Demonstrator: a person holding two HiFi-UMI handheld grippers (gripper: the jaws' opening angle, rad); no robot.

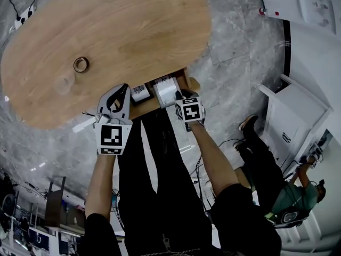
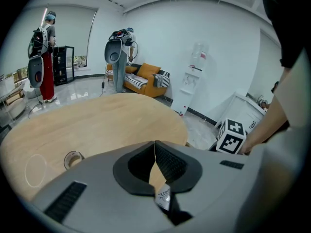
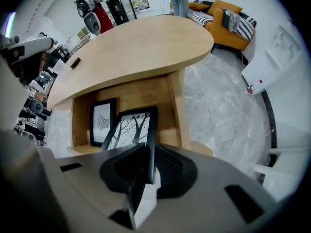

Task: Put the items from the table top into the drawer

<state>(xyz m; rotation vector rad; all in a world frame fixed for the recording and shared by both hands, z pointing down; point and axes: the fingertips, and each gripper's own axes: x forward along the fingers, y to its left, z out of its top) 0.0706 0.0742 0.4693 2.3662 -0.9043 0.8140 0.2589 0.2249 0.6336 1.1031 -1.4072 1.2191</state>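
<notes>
Between right gripper (image 3: 148, 154) jaws — framed picture (image 3: 130, 127)

Wooden drawer (image 3: 177, 98) is open under the table top (image 1: 133, 31). Black-framed emblem picture (image 3: 103, 122) lies face up in its left part. Black-framed tree picture (image 3: 130, 130) stands on edge over the drawer, tilted, clamped in the right gripper (image 3: 148, 166). Tape roll (image 1: 81, 64) lies flat on the table top, with a faint clear ring (image 1: 63, 84) beside it, possibly a lid.

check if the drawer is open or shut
Open. The drawer sticks out from under the tabletop, with a framed picture inside it.
</notes>
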